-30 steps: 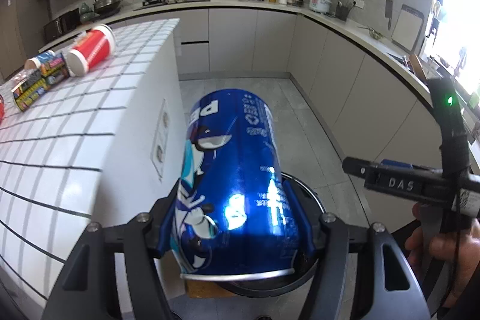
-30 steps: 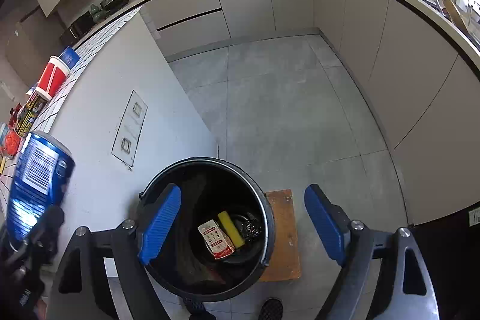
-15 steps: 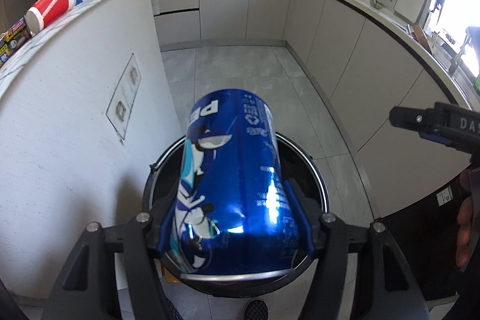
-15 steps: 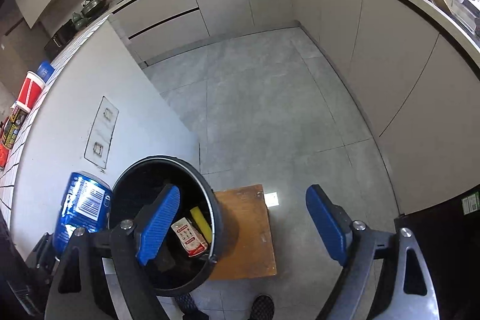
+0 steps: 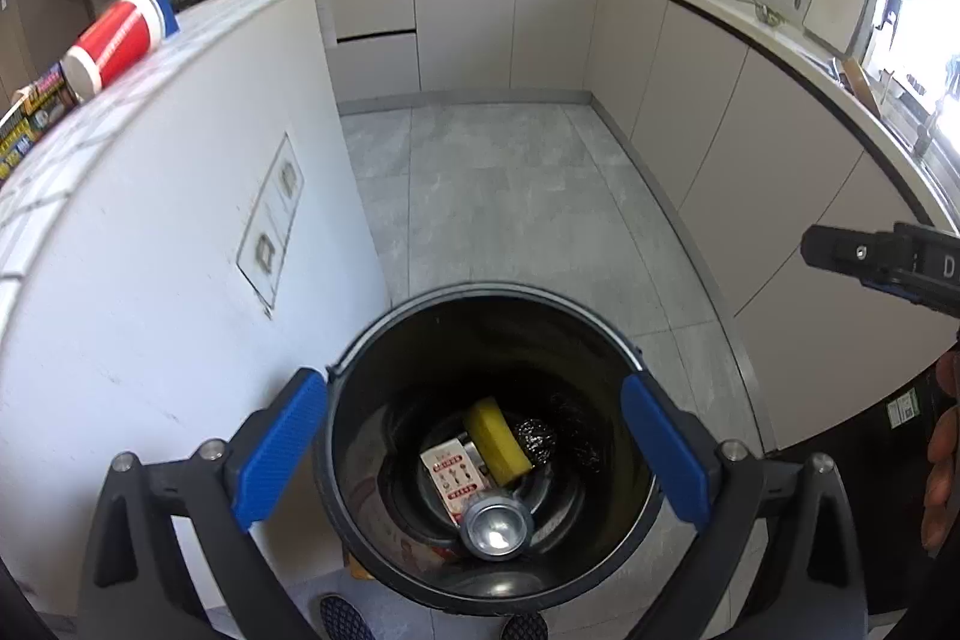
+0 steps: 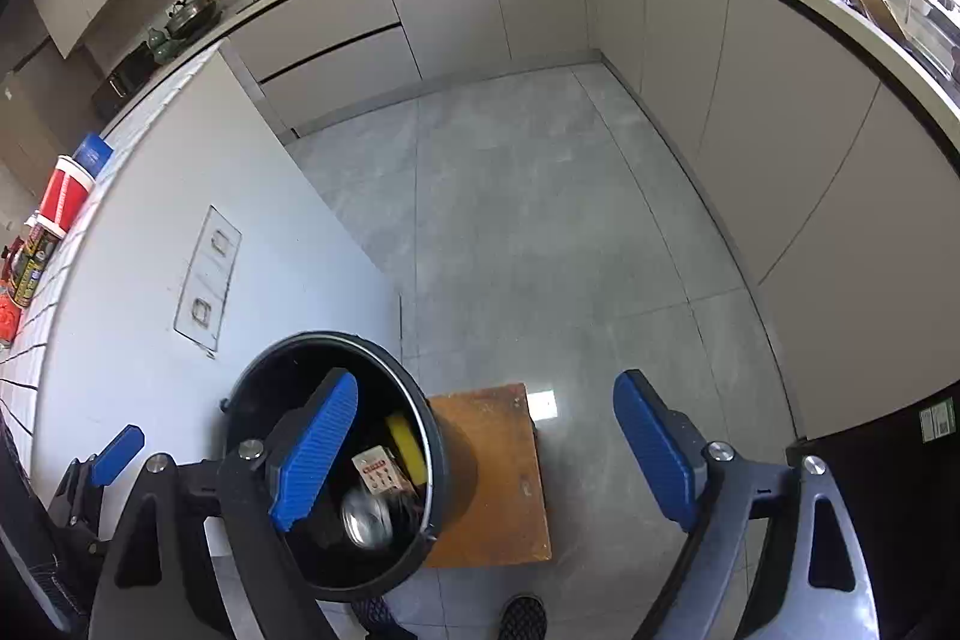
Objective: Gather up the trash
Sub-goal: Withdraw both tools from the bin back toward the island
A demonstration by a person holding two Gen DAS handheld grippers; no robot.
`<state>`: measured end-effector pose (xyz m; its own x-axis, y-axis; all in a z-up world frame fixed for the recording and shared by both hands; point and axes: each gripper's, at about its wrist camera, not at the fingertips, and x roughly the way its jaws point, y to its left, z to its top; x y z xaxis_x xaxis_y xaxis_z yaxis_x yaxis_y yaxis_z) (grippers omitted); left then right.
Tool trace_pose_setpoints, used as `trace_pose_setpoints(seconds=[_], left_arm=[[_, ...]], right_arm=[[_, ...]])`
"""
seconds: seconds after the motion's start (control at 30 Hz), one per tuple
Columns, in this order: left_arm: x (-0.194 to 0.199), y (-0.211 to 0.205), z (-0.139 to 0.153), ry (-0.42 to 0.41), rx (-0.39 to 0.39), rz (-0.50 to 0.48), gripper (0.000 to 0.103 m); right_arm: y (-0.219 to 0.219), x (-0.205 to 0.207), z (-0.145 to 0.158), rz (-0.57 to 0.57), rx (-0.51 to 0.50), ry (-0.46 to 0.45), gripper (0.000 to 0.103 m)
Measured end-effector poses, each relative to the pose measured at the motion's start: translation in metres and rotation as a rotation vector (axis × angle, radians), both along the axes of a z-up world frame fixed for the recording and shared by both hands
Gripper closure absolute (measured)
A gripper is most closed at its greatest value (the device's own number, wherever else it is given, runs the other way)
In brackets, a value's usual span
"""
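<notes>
- Left gripper [image 5: 474, 451] hangs right over the bin [image 5: 360, 358], jaws opening, spread wide, nothing between the blue pads.
- The can [image 5: 497, 523] is down in the bin, silver end up, lying against a small carton [image 5: 451, 478] and a yellow sponge [image 5: 495, 436], a dark scouring ball [image 5: 536, 437] just behind.
- Right gripper [image 6: 489, 451] hovers beside, jaws opening too and bare; its left pad sits over the bin's mouth, its right over the floor by the wooden board [image 6: 498, 472] that the bin stands on.
- More to collect: a red cup [image 5: 114, 40] lies on its side on the tiled counter [image 5: 90, 172], with packets [image 5: 30, 118] just beyond it at the edge of view.
- My read on the cup: light, thin-walled, easy to crush, and round enough to roll off.
- Best taken across the middle of its body with a gentle squeeze, pads on opposite sides, not by the rim.
- The packets look soft and flat; pinch those by an edge.
</notes>
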<state>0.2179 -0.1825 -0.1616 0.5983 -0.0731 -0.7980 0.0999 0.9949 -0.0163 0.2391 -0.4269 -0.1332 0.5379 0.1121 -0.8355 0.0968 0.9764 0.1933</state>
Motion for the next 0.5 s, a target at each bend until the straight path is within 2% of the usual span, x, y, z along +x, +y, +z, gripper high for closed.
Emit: trace_pose_setpoints(seconds=[0.5], left_arm=[[0.005,0.023,0.045,-0.074,-0.012,-0.005,0.003]], right_arm=[[0.014,0.005,0.039,0.004,0.023,-0.045,0.013]])
